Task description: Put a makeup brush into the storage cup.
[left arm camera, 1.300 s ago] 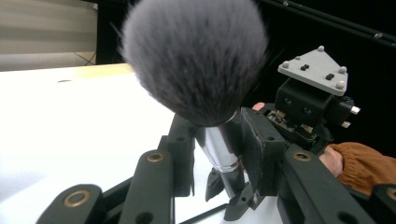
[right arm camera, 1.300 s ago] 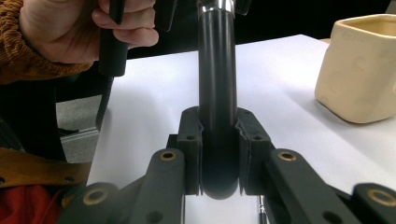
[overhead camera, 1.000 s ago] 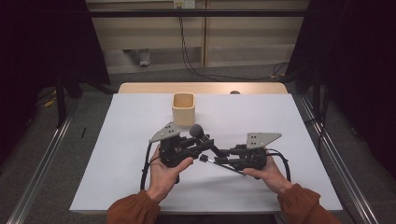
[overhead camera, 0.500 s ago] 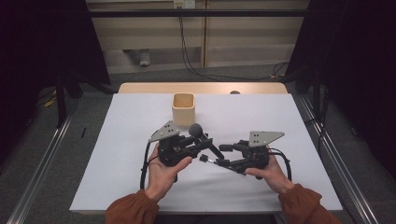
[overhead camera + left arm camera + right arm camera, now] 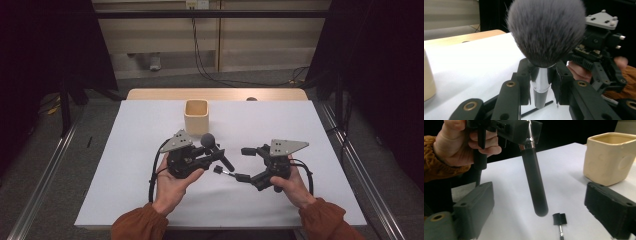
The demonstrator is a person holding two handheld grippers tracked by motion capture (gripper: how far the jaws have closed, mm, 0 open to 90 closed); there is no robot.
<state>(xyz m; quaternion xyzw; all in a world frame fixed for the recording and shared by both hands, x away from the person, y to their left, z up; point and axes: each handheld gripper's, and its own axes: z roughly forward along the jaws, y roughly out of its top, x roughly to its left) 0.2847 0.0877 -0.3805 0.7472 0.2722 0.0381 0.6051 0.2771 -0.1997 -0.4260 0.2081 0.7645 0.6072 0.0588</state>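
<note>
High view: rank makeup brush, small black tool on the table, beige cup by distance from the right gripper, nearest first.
From the right gripper:
1. Small black tool, on the table just left of its jaws.
2. Makeup brush, clamped in the left gripper, farther left.
3. Beige cup, far side, left of centre.

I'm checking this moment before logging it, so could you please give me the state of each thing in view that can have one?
Makeup brush: held upright by its silver ferrule, bristles up, black handle hanging free.
Left gripper: shut on the makeup brush.
Right gripper: jaws just opened wide, nothing between them.
Beige cup: upright on the table, untouched.
Small black-tipped stick: lying flat on the table, free.
</note>
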